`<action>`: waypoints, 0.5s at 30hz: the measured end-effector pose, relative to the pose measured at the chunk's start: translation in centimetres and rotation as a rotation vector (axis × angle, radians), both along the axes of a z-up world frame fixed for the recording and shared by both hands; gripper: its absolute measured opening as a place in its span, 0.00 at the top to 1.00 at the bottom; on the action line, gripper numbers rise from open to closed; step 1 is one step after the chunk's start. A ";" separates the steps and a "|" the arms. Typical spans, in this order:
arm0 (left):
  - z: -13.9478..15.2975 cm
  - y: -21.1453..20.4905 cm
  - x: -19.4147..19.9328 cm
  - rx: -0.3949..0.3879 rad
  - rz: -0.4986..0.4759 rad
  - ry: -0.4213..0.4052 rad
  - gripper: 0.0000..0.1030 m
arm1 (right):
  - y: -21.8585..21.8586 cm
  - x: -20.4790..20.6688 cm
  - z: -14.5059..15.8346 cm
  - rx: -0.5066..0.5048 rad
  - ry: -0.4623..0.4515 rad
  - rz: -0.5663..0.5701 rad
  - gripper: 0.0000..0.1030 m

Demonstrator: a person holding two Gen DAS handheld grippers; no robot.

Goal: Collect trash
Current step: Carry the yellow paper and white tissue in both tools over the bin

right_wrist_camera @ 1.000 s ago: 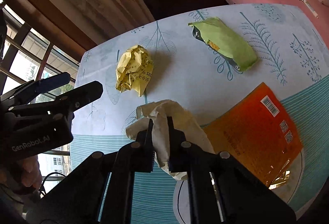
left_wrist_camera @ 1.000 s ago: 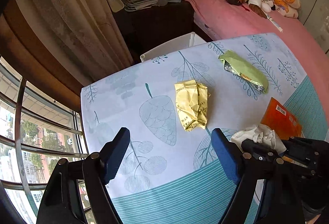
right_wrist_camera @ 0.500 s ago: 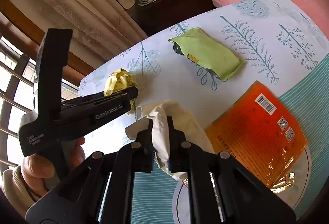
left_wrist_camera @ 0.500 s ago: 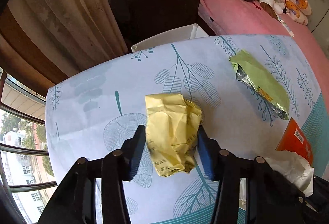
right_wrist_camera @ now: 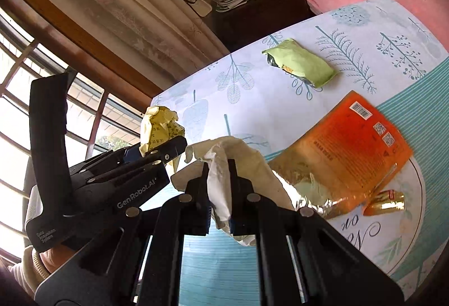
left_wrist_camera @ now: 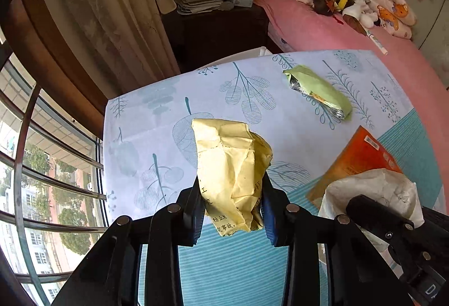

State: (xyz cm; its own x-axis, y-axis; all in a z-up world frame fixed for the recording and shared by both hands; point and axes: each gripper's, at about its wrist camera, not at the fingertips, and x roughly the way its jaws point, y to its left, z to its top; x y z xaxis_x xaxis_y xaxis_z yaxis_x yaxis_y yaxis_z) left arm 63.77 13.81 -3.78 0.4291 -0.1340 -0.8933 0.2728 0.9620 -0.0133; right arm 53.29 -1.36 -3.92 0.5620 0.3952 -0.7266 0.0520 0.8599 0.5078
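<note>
both grippers hold trash

your left gripper (left_wrist_camera: pixel 233 205) is clamped on the crumpled yellow paper (left_wrist_camera: pixel 233 165), lifted off the tablecloth (left_wrist_camera: pixel 168 115). your right gripper (right_wrist_camera: pixel 220 188) pinches the white tissue (right_wrist_camera: pixel 221 182) just beside it. the green wrapper (right_wrist_camera: pixel 301 66) and orange packet (right_wrist_camera: pixel 350 146) lie flat on the table, apart from each other

On the table (left_wrist_camera: pixel 146 120), the snack bag (left_wrist_camera: pixel 318 91) lies toward the far right and the flat packet (right_wrist_camera: pixel 350 148) nearer, at the right. A paper wad (left_wrist_camera: pixel 233 177) hangs above the table's middle, a tissue (right_wrist_camera: pixel 221 185) just to its right. Behind the table's far edge stand a nightstand (left_wrist_camera: pixel 219 28) and a bed (left_wrist_camera: pixel 336 36).
</note>
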 end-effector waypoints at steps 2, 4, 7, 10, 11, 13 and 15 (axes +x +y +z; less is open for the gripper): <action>1.6 0.4 -2.4 -0.010 0.012 -0.013 0.67 | 0.2 -2.1 1.1 0.008 -0.014 0.021 0.94; 3.1 1.0 -5.3 -0.013 0.028 -0.030 0.67 | 0.2 -4.6 2.2 0.008 -0.027 0.043 0.94; 5.1 1.4 -10.0 -0.023 0.050 -0.043 0.67 | 0.0 -8.5 3.5 0.011 -0.033 0.084 0.94; 6.5 1.1 -15.3 -0.033 0.068 -0.046 0.67 | -0.5 -12.8 4.5 -0.003 -0.036 0.135 0.94; 6.9 0.9 -17.1 -0.035 0.073 -0.045 0.67 | -0.8 -14.2 4.8 -0.006 -0.037 0.151 0.94; 7.3 0.3 -20.8 -0.034 0.091 -0.042 0.67 | -1.6 -17.1 5.2 -0.004 -0.037 0.176 0.94; 7.6 -0.7 -24.4 -0.030 0.112 -0.045 0.67 | -2.6 -19.8 5.4 -0.005 -0.035 0.197 0.94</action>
State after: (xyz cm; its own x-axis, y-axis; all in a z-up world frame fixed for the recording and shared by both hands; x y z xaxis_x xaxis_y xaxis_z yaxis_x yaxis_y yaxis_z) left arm 39.37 13.08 3.82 0.4826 -0.1092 -0.8690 0.1643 0.9859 -0.0326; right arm 33.52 -4.01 1.44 0.4994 0.4966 -0.7099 -0.1353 0.8541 0.5023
